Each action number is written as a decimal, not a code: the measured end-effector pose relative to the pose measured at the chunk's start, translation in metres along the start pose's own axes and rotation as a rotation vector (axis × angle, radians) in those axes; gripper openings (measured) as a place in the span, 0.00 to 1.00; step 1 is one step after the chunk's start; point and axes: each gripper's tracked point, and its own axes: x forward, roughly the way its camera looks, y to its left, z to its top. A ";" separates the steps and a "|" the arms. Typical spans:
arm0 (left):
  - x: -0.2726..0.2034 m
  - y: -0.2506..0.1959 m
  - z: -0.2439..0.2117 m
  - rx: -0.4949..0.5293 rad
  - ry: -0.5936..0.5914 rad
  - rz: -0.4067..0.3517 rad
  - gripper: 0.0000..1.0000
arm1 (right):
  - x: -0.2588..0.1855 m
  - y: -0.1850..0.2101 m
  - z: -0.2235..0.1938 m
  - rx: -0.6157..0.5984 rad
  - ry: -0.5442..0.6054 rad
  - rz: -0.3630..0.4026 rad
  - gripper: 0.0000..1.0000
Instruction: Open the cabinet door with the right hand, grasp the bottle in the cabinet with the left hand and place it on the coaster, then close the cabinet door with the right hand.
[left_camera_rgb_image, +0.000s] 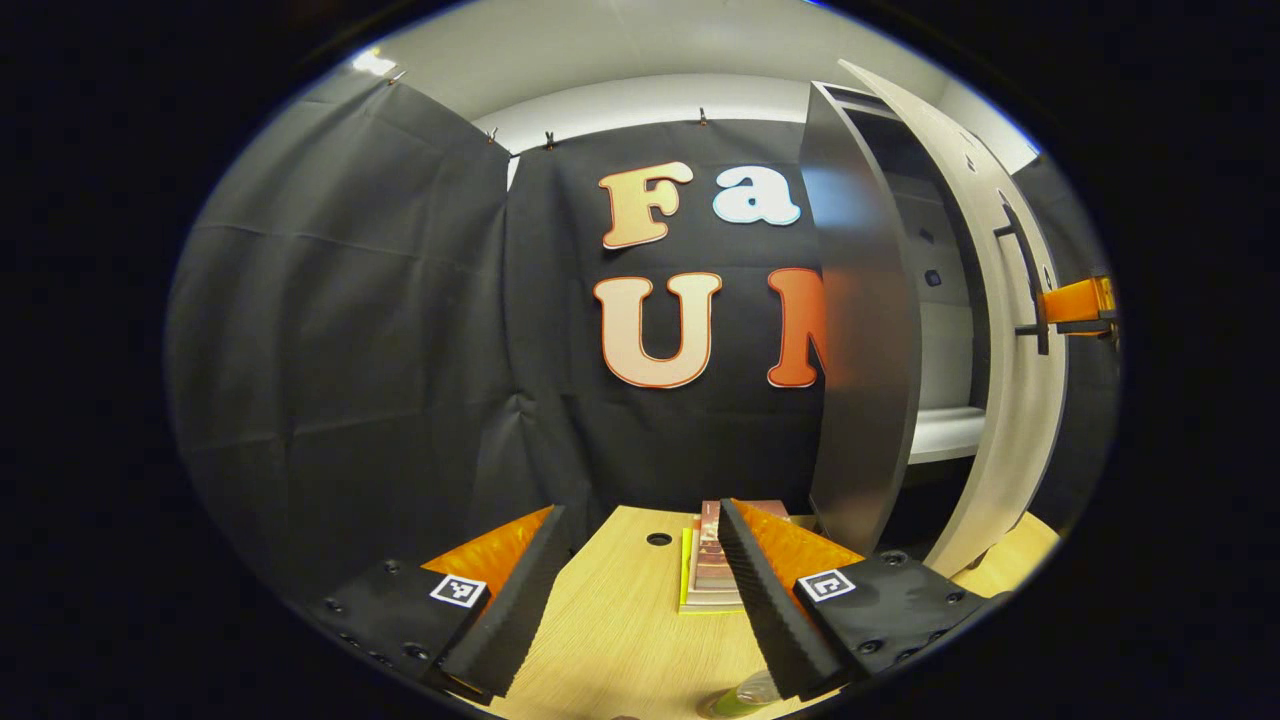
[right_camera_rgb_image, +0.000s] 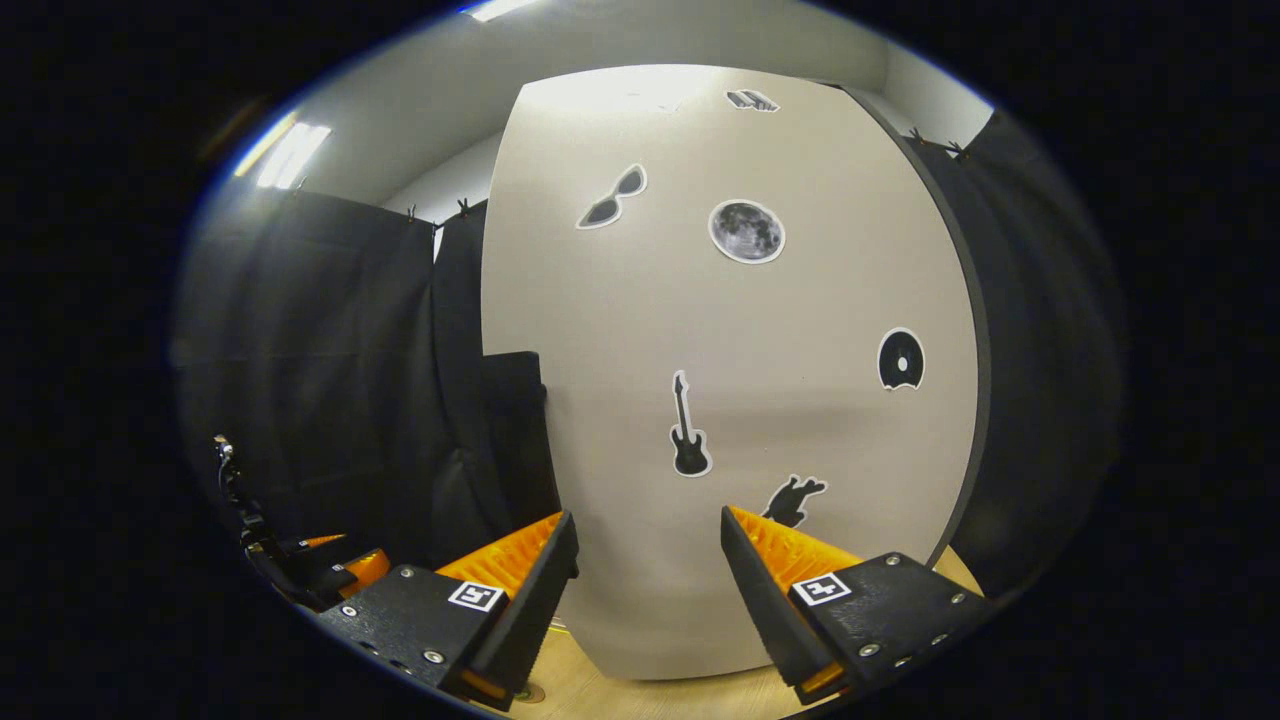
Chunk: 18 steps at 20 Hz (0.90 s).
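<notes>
The cabinet stands at the right with its pale door swung partly out; a white shelf shows inside. Part of my right gripper is beside the door's dark handle. In the right gripper view the sticker-covered door face is close ahead, and my right gripper stands open just short of it. My left gripper is open above the wooden table, holding nothing. A greenish clear bottle top peeks out at the bottom edge under its right finger.
A stack of flat pink and yellow items lies on the table ahead of the left gripper, near a small round hole. Black cloth walls close the booth. The left gripper shows at lower left in the right gripper view.
</notes>
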 end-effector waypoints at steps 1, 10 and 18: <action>0.000 -0.001 0.002 0.000 -0.005 -0.004 0.96 | 0.002 0.001 -0.001 -0.004 0.001 -0.007 0.89; 0.012 -0.031 0.019 0.001 -0.024 -0.074 0.98 | 0.011 0.003 0.001 0.003 0.007 -0.054 0.89; 0.009 -0.092 0.046 -0.010 -0.017 -0.160 0.97 | -0.004 -0.008 0.015 0.004 -0.029 -0.064 0.89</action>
